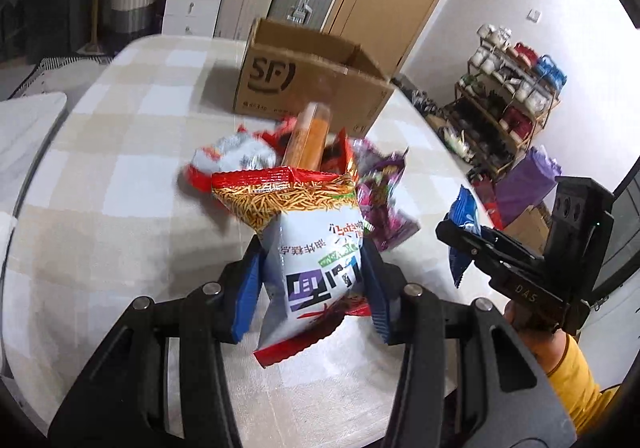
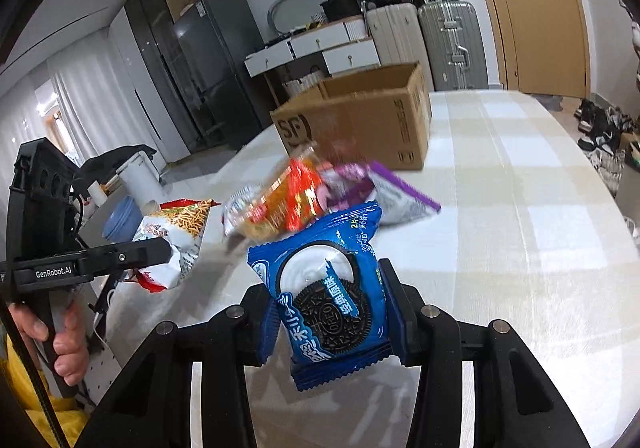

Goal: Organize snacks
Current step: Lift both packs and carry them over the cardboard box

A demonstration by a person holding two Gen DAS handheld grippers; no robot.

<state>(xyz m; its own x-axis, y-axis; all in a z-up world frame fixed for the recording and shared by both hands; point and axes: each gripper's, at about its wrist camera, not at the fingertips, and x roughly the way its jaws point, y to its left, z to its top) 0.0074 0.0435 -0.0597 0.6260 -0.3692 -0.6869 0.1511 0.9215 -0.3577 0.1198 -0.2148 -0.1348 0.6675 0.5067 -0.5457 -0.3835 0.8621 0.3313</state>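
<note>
- The left gripper [image 1: 314,280] pinches a white snack bag [image 1: 308,244] between its blue pads [image 1: 248,288]; the bag has a red crimped top, a picture of thin fried sticks and dark printed characters, and it is held off the table [image 1: 120,168].
- The right gripper [image 2: 336,312] clamps a blue Oreo packet [image 2: 328,296] printed with a dark sandwich biscuit and white cream; the packet stands upright between the fingers, above the checked tablecloth.
- Just beyond both held packs lies a loose pile on the table: a purple packet [image 2: 400,196], an orange-red packet [image 2: 296,196], a silvery white packet [image 1: 236,156] and an orange tube [image 1: 308,140], all blurred.
- Behind the pile stands an open cardboard box [image 1: 304,84] marked SF, its flaps up; the pile lies between the grippers and the box.
- In the right wrist view the left gripper shows at the left edge, a hand [image 2: 60,336] wrapped around its handle.
- Suitcases [image 2: 448,40], white drawers [image 1: 192,0], a dark fridge [image 2: 212,68] and a wooden door [image 2: 532,8] line the far wall.
</note>
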